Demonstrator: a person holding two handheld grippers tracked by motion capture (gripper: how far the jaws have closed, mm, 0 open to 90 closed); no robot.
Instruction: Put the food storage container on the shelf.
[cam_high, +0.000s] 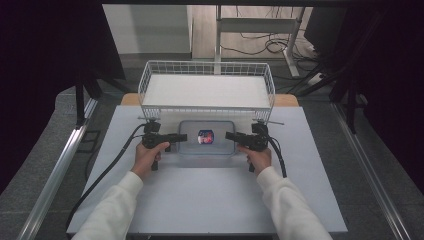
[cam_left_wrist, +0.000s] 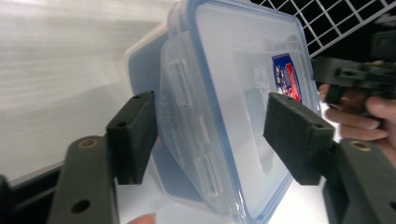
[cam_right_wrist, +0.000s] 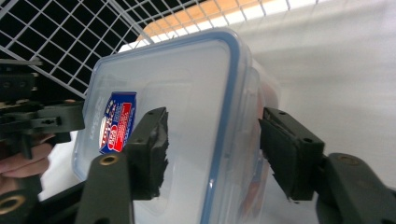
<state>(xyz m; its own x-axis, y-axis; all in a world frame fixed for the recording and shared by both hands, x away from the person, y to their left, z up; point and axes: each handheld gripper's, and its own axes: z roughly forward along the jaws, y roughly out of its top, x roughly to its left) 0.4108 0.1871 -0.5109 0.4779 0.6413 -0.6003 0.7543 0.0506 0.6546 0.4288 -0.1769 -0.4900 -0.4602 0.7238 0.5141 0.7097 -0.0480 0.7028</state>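
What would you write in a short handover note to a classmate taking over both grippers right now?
Left gripper: open, jaws straddling the left end latch of the lidded plastic container.
Right gripper: open, jaws straddling the right end.
Container: flat on the table, lid on, in front of the wire basket.
Done: both grippers lined up at the ends.
Left: probably closing on the container; nothing gripped yet.

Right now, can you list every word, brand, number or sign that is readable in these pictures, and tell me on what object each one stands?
No text can be read.
Blue and red sticker on the lid of the clear plastic food container: it carries print, but too blurred to read.
Embossed round mark on the lid beside the sticker: too faint to read.
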